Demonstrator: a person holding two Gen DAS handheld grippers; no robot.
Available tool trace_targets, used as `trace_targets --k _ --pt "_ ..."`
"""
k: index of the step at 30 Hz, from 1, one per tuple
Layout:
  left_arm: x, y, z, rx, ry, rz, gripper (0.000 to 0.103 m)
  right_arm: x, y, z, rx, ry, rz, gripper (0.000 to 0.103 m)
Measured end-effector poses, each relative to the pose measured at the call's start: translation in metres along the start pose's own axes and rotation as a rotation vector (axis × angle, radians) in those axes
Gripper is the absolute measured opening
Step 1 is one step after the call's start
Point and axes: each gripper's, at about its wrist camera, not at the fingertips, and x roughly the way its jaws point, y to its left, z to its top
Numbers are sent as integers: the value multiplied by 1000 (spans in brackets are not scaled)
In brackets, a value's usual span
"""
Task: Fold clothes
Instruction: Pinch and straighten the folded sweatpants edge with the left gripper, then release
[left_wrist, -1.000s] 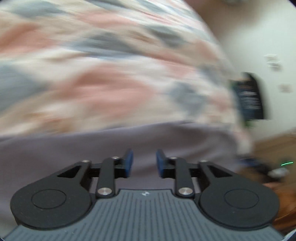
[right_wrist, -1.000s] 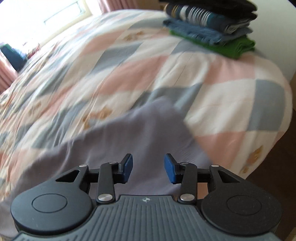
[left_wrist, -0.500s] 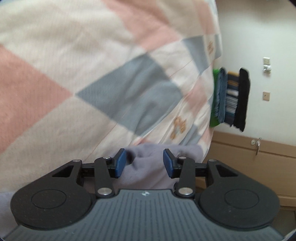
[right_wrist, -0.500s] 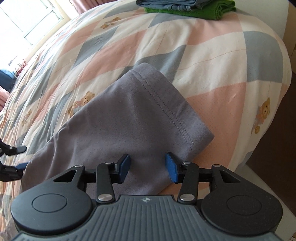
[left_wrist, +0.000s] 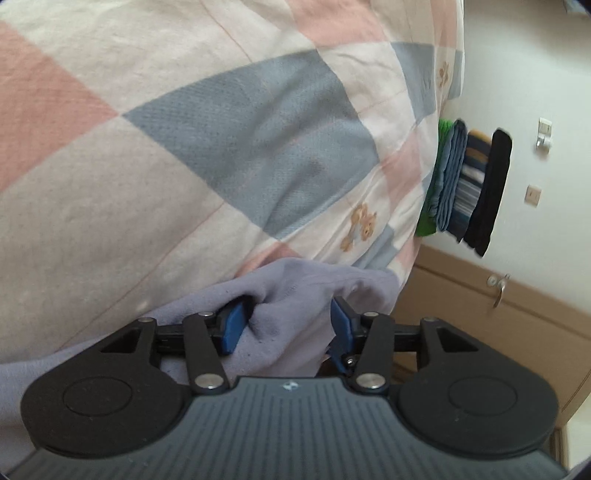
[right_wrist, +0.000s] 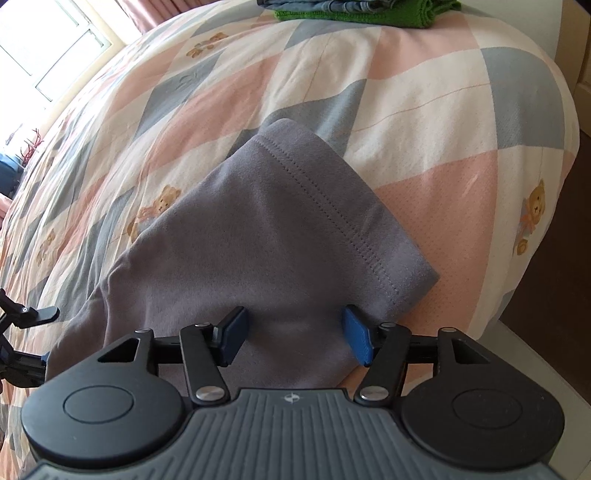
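The grey-lilac soft knit garment (right_wrist: 258, 236) is laid on the pink-and-blue checked quilt (right_wrist: 424, 92); since a second ago, left gripper (left_wrist: 286, 326), jaws wide, is brought around a bunched fold; right gripper (right_wrist: 295, 332) is held wide above it; grasping appears imminent.

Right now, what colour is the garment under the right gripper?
Plain grey-lavender garment with a double-stitched hem; clearest in the right wrist view.
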Motion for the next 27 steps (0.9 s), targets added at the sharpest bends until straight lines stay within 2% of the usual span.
trace_targets --k 1,2,3,4,5,7,9,11,14,16,17,18,27 --pt "2 1 3 -10 -3 -1 39 1 1 0 -2 1 -4 62" --pt "5 2 6 -20 -5 -2 32 2 2 0 -4 1 -7 62" --pt "7 3 8 -25 -12 -9 19 3 3 0 -4 1 -10 64" --pt "5 3 10 -17 -38 -20 13 3 3 0 -5 2 -13 64" --pt "3 2 11 -6 -68 -33 9 3 4 0 -7 4 -15 64" --pt "-15 6 13 -4 -180 -121 0 2 3 1 -9 6 -14 63" --pt "-35 14 15 -18 -300 -191 0 1 2 1 -10 8 -10 62" --pt "-46 19 23 -35 -327 -139 0 2 3 1 -12 8 -10 63" --pt "-43 14 24 7 -214 -110 0 2 4 1 -13 8 -11 65" --pt "-39 4 19 46 -161 -80 13 2 4 1 -13 6 -9 67" --pt "-37 2 18 61 -147 -64 26 2 5 1 -14 5 -7 68" --pt "-34 -1 17 74 -136 -48 29 2 5 1 -15 5 -6 69" --pt "8 -18 12 228 54 78 26 3 4 1 -27 6 7 70"
